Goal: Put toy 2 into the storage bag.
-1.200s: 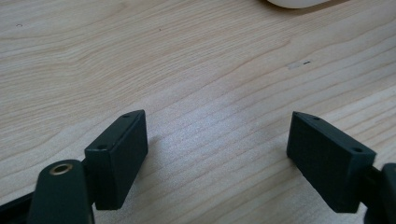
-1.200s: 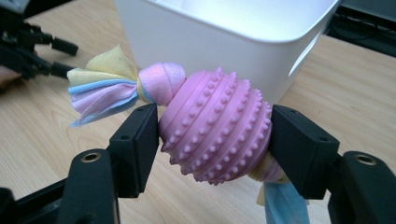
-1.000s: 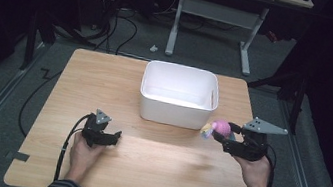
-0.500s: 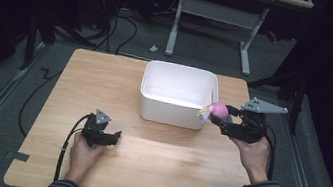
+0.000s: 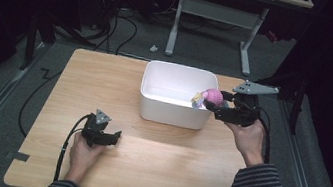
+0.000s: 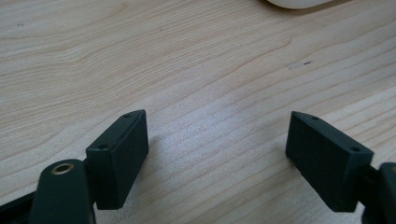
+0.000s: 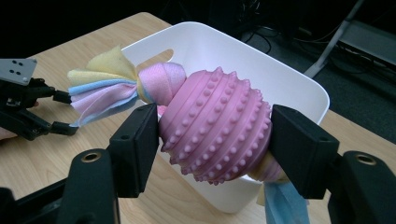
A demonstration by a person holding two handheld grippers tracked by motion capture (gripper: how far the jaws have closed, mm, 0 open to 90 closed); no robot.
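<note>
A pink knobbly toy (image 7: 217, 126) with pastel fabric tails (image 7: 95, 91) at its ends is clamped between the jaws of my right gripper (image 7: 212, 140). In the high view the right gripper (image 5: 218, 103) holds the toy (image 5: 212, 96) above the right rim of the white tub (image 5: 150, 102). My left gripper (image 5: 114, 138) rests low on the wooden table (image 5: 106, 79), near the front left. Its jaws stand wide apart over bare wood (image 6: 215, 135), with nothing between them.
The tub (image 7: 289, 86) stands at the back middle of the table and looks empty inside. A cable (image 5: 66, 141) trails from the left gripper toward the table's front edge. Desk legs and floor cables lie beyond the far edge.
My right gripper has lifted the pink toy from the table beside the tub and carried it up and left, over the tub's right rim. The left gripper has stayed put.
</note>
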